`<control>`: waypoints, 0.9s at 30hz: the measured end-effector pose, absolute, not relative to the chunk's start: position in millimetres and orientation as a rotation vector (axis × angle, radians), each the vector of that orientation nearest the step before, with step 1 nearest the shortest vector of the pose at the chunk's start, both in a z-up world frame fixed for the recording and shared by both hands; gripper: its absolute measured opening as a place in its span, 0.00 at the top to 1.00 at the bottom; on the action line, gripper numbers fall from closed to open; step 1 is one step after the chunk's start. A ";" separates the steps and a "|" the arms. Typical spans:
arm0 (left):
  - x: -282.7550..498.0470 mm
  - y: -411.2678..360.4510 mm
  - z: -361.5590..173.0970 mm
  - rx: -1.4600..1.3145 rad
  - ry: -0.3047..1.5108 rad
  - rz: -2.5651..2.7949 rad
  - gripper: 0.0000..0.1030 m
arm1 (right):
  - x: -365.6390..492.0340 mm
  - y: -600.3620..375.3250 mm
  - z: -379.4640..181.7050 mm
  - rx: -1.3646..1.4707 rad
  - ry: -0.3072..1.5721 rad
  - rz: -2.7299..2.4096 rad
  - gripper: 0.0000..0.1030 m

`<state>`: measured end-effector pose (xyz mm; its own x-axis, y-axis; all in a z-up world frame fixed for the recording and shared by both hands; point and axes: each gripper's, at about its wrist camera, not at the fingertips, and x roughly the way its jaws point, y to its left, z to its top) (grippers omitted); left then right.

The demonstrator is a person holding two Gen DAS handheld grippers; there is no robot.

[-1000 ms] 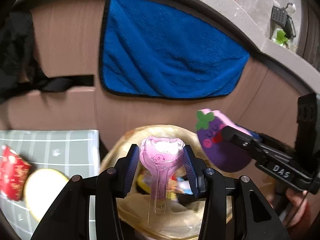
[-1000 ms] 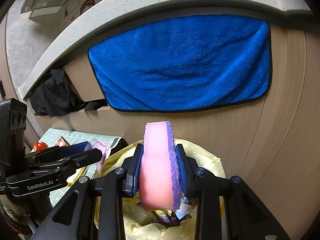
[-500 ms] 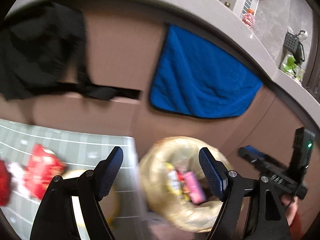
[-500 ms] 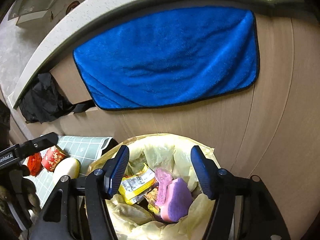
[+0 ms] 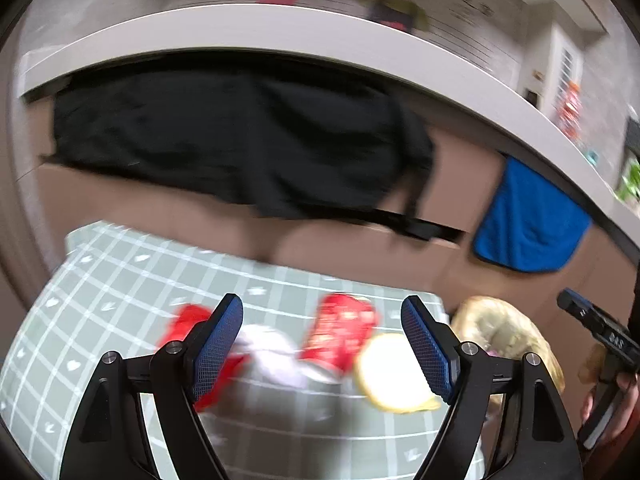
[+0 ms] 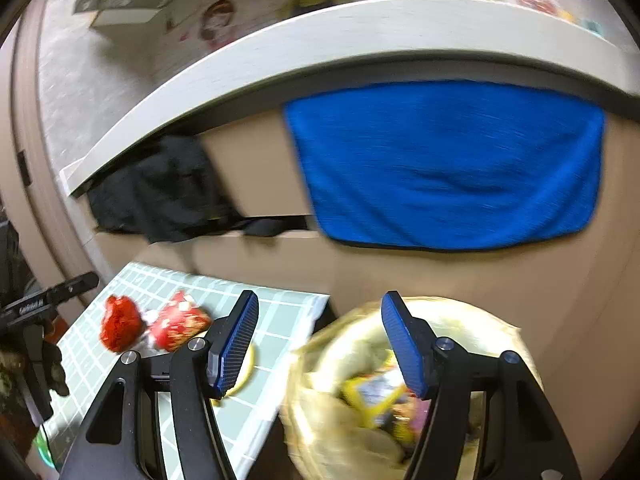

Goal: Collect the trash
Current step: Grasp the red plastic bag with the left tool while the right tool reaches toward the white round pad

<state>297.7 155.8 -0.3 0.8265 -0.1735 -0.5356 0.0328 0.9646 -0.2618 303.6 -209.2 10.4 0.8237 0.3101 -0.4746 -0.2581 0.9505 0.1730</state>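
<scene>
Both tongs stand wide apart with nothing between their pads, their jaws having just been opening: the left gripper (image 5: 322, 344) hangs over the mat, the right gripper (image 6: 320, 340) over the gap between mat and bin. Empty and spread like that, they look ready for another pick rather than a drop.

One pale counter edge (image 6: 360, 36) runs across the top, and beneath it hang two cloths, one black cloth (image 5: 240, 140) and one blue towel (image 6: 448, 164), draped flat against the brown cabinet front.

One green checked mat (image 5: 120, 280) lies below, seemingly laid out as the place where the trash waits. Just beside its right edge sits one bin lined with a yellowish bag (image 6: 460, 316), close enough that a short swing carries a piece across. Blurred wrappers, yellow and pink among them, already lie inside; their count cannot be told.

On the mat I count four pieces left, close together: a round pale yellow disc (image 5: 394, 376), a red printed packet (image 5: 344, 328), a crumpled red wrapper (image 6: 120, 326) and a whitish scrap (image 5: 276, 354), too smeared to identify. The collecting looks partly done.
</scene>
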 end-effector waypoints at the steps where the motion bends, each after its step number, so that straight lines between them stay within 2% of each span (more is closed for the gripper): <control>1: 295.5 169.6 -2.7 -0.265 0.595 -0.094 0.21 | 303.2 -195.5 11.0 0.084 0.522 0.318 0.40; 9: 294.9 236.1 -40.9 -0.365 0.679 -0.009 0.21 | 304.8 -124.0 3.8 0.015 0.562 0.416 0.40; 16: 320.9 219.9 -82.7 -0.324 0.795 -0.075 0.21 | 308.2 -96.7 -12.9 0.004 0.616 0.469 0.40; 23: 339.2 221.2 -99.9 -0.315 0.809 -0.005 0.21 | 306.8 -94.1 -29.6 -0.005 0.666 0.485 0.40; 26: 345.3 228.4 -109.8 -0.363 0.867 0.010 0.26 | 310.8 -93.4 -38.9 0.003 0.699 0.487 0.40; 27: 346.1 230.9 -112.1 -0.381 0.881 0.013 0.32 | 312.9 -92.3 -43.0 0.009 0.712 0.490 0.40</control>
<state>346.1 230.9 -112.1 0.6410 -0.1442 -0.7538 -0.1659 0.9329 -0.3196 312.9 -92.3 -43.0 0.6494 0.4341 -0.6244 -0.4279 0.8873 0.1719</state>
